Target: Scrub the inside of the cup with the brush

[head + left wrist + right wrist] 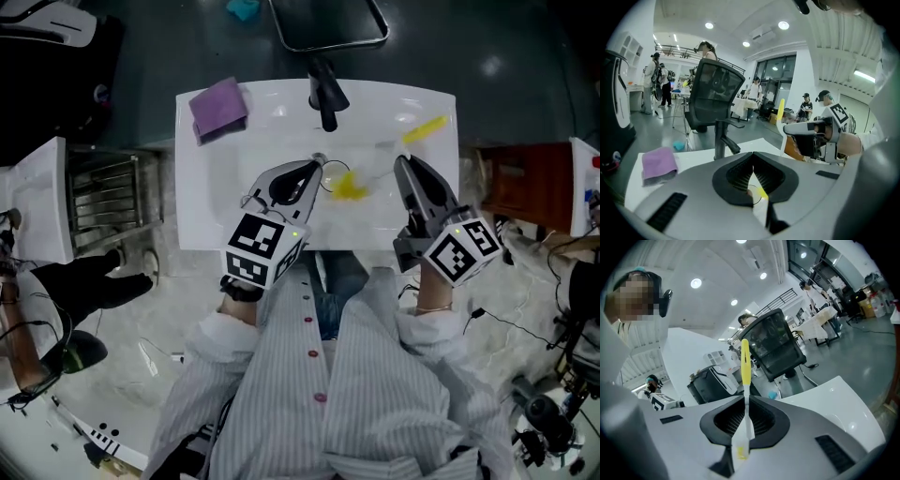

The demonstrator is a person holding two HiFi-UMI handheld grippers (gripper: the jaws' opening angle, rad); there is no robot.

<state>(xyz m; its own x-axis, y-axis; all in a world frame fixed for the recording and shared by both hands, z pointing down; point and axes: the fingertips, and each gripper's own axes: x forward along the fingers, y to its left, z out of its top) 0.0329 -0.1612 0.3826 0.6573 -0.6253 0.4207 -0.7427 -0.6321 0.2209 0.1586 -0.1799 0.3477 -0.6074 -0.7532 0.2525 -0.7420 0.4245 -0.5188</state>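
Over the white sink [211,220], my left gripper [316,162] is shut on the rim of a clear cup [334,176]. In the left gripper view the jaws [753,169] meet on the cup's thin wall [757,198], with a bit of yellow beside it. My right gripper [401,162] is shut on the brush [424,128], a white and yellow handle. Its yellow bristle head [350,187] lies at the cup's mouth. In the right gripper view the handle [746,363] stands up out of the shut jaws [746,409].
A black faucet [323,89] stands at the sink's back edge. A purple cloth [218,108] lies on the back left corner. A metal rack [103,192] is to the left, and an office chair's base [328,23] stands beyond the sink. People stand in the room behind.
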